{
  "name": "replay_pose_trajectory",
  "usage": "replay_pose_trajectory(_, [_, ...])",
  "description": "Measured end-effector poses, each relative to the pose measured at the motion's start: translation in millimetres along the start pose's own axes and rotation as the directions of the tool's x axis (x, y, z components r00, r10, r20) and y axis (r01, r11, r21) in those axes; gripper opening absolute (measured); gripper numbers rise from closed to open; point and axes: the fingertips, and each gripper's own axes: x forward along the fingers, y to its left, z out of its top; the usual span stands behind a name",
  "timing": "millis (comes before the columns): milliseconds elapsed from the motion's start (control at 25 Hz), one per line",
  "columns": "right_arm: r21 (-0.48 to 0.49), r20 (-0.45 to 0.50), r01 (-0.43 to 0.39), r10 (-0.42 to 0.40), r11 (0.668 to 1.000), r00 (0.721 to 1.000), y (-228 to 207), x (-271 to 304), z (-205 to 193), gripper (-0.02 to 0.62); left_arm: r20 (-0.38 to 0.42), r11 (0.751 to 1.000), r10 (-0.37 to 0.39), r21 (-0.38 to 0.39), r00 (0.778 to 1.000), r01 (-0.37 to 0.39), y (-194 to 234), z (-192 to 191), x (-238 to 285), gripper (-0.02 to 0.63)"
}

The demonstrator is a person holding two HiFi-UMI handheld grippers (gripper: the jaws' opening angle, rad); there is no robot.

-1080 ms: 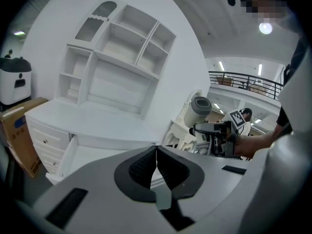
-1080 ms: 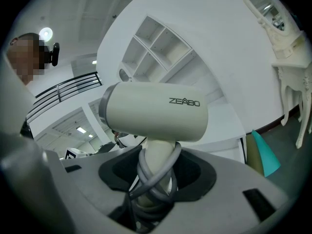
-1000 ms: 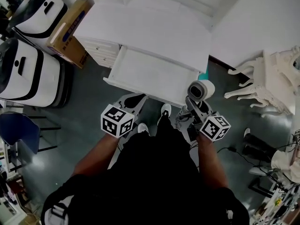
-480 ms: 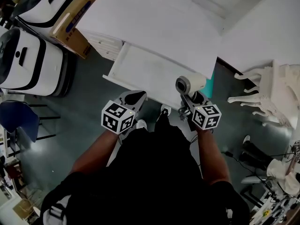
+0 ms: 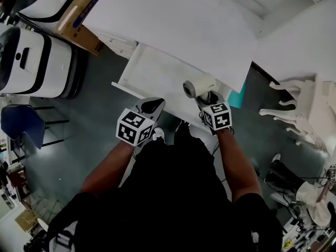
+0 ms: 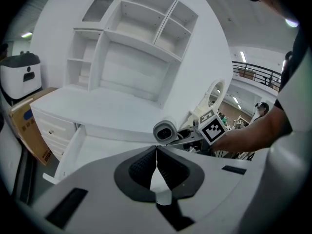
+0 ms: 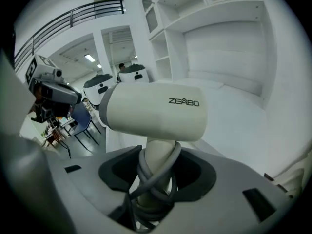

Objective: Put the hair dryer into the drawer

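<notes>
- Right tongs [image 5: 208, 97] pinch the hair dryer [image 5: 198, 86] by its handle [image 7: 157, 152]. The grey cord [image 7: 144, 175] is wound round that handle, between the jaws.
- The dryer's cream barrel lies crosswise above the tongs, with "ZEABO" printed on its side.
- In the head view the dryer sits over the right front part of the open drawer [image 5: 149, 72]. Its round mouth faces the left tongs. Whether it touches the drawer floor cannot be told.
- Left tongs [image 5: 151, 105] are pressed together with nothing between them. Their tips hang at the drawer's front edge, just beside the dryer.
- The left gripper view shows the dryer's mouth [image 6: 165, 130] end-on, beyond the closed tips [image 6: 156, 156], with the drawer [image 6: 97, 147] below it.
- The drawer is pulled out from under the white surface [image 5: 178, 25], and its inside is bare white.
- A cardboard box [image 5: 84, 22] stands on the floor left of the surface.
</notes>
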Motion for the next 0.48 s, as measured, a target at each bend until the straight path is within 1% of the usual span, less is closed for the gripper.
replay_pose_trajectory(160, [-0.100,-0.098,-0.034,0.024,0.994,0.995,-1,34,-11,0.207,-0.013,0.999,0.022,-0.026,1.000,-0.022,9,0,11,0.011])
replay_pose_trajectory(280, [-0.185,-0.165,-0.061,0.030,0.981,0.986,-3,56,-22,0.208,-0.019,0.999,0.036,-0.041,0.999,-0.036,15,-1,16,0.011])
replay_pose_trajectory(360, [-0.261,-0.211,-0.085,0.029,0.962,0.977,-4,70,-31,0.208,-0.023,0.998,0.042,-0.048,0.999,-0.043,16,-2,17,0.011])
replay_pose_trajectory(480, [-0.391,-0.282,-0.126,0.012,0.912,0.959,-6,88,-45,0.207,-0.029,0.997,0.046,-0.055,0.999,-0.047,16,-3,17,0.011])
